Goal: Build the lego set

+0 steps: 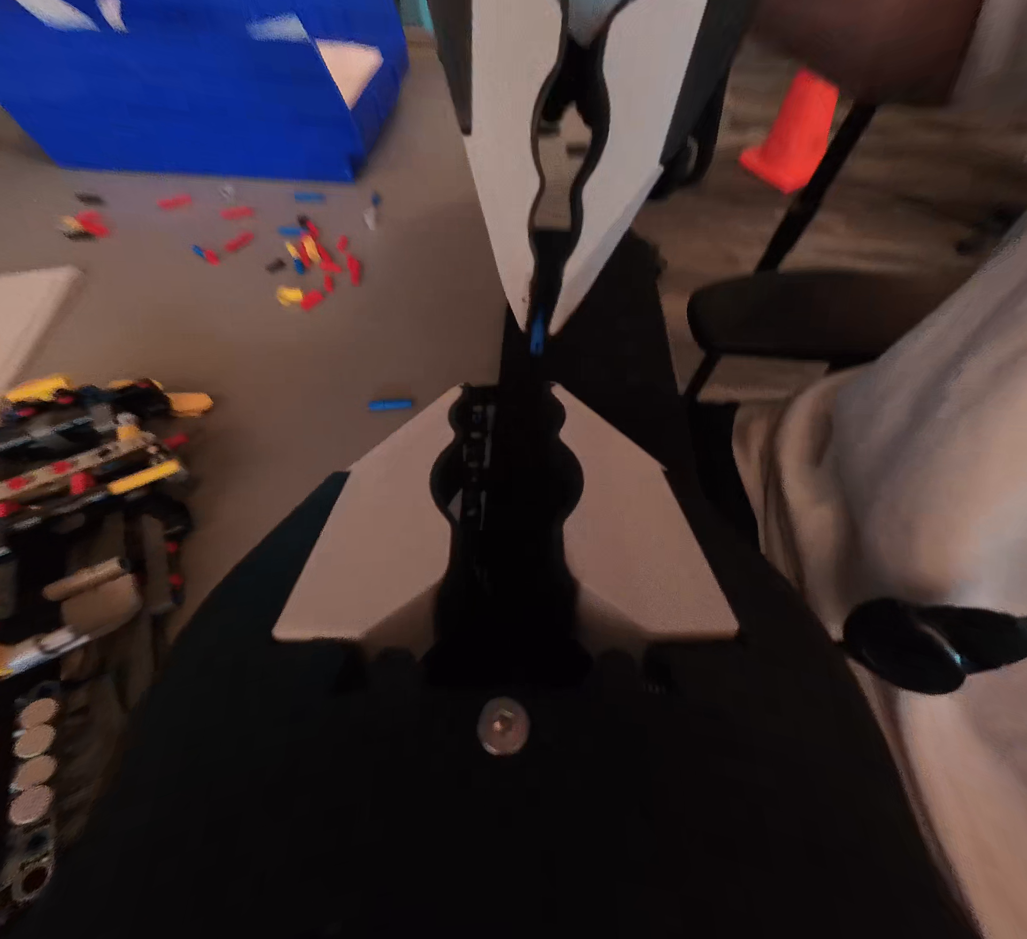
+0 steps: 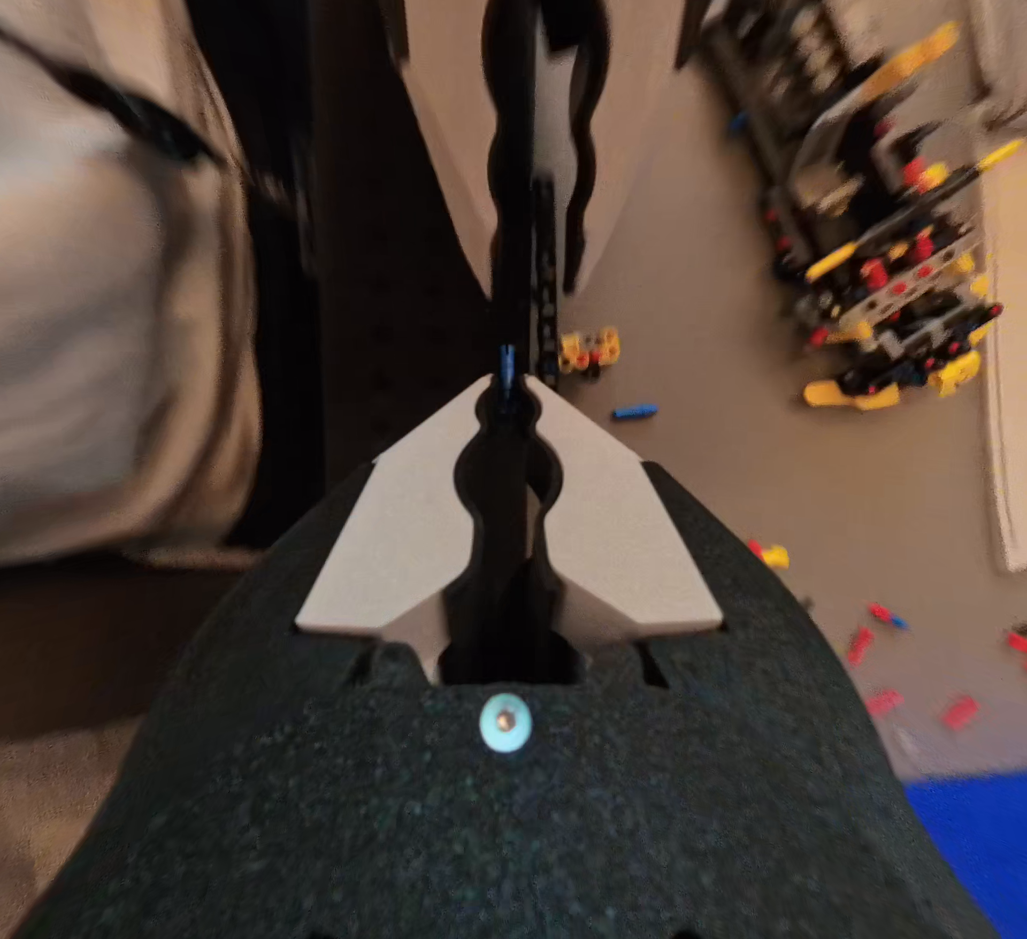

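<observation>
My left gripper (image 1: 508, 387) is shut on a long black lego beam with holes (image 1: 475, 467), held edge-on between its white fingers. My right gripper (image 2: 507, 377) is shut on a small blue pin (image 2: 505, 361). The two grippers face each other tip to tip above the table. In the left wrist view the right gripper (image 1: 537, 327) comes down from the top with the blue pin (image 1: 536, 341) close to the beam's end. In the right wrist view the left gripper (image 2: 531, 295) holds the beam (image 2: 547, 273) just beyond the pin. The views are blurred, so contact is unclear.
A large partly built yellow, black and grey lego model (image 1: 83, 467) lies on the table. Loose red, blue and yellow pieces (image 1: 311, 256) are scattered near a blue bin (image 1: 194, 67). A spare blue pin (image 1: 390, 405) and a small yellow subassembly (image 2: 589, 351) lie nearby. Left and right tips are no more than a few centimetres apart.
</observation>
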Demonstrator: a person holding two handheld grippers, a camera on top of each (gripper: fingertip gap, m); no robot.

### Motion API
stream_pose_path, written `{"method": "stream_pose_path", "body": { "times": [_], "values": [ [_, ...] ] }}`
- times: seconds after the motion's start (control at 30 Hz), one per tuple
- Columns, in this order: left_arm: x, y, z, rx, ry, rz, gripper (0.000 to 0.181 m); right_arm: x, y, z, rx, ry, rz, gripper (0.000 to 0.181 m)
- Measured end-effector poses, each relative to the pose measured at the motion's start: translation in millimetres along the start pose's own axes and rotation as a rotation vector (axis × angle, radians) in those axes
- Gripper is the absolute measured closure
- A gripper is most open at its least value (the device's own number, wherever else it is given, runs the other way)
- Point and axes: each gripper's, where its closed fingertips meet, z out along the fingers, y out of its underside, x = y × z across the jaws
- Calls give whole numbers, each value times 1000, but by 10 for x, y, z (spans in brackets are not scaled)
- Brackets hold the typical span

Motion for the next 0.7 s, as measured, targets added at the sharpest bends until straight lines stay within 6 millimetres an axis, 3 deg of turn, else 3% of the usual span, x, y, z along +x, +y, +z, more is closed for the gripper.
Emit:
{"method": "stream_pose_path", "body": {
  "times": [0.1, 0.33, 0.4, 0.57, 0.7],
  "values": [
    [59, -103, -68, 29, -47, 129, 155, -28, -279, -125, 215, -37, 110, 176],
    [69, -136, -79, -83, -382, 664, 159, -91, -366, -55, 274, -137, 230, 177],
    [85, -123, -64, -90, -417, 747, 176, -63, -354, -31, 273, -135, 243, 177],
    [-23, -153, -70, -82, -513, 753, 176, 33, -370, -47, 352, -139, 321, 176],
    [-128, -249, -124, -36, -600, 697, 177, 169, -480, -155, 595, -173, 501, 177]
  ]
}}
